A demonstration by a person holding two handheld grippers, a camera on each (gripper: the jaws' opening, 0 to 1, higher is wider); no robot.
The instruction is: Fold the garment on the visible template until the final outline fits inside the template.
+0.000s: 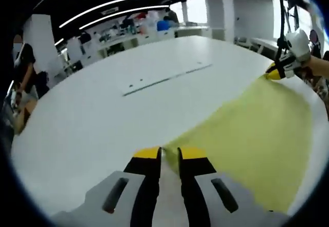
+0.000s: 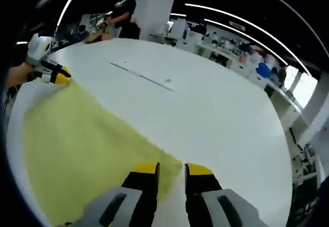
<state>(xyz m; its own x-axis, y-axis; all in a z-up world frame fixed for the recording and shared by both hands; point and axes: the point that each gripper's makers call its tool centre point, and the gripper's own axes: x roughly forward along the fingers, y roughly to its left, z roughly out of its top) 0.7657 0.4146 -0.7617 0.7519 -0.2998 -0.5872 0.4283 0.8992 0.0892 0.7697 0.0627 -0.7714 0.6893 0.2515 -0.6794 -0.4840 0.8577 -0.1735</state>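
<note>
a: where does the garment (image 1: 247, 134) lie?
b: on the table (image 1: 103, 114), stretched between the two grippers. the left gripper (image 1: 169, 154) sits at one corner, the right gripper (image 1: 275, 72) at the far corner.

a: and from the right gripper view?
b: the garment (image 2: 77, 144) runs from the right gripper (image 2: 171, 169) to the left gripper (image 2: 60, 75) at the table's (image 2: 221, 119) far left edge.

a: what lies beyond the cloth?
b: a marked line (image 1: 164, 76) on the table, farther along it. behind the table stand a pillar (image 2: 154, 5), workbenches (image 1: 133, 34) and a person (image 2: 123, 13).
</note>
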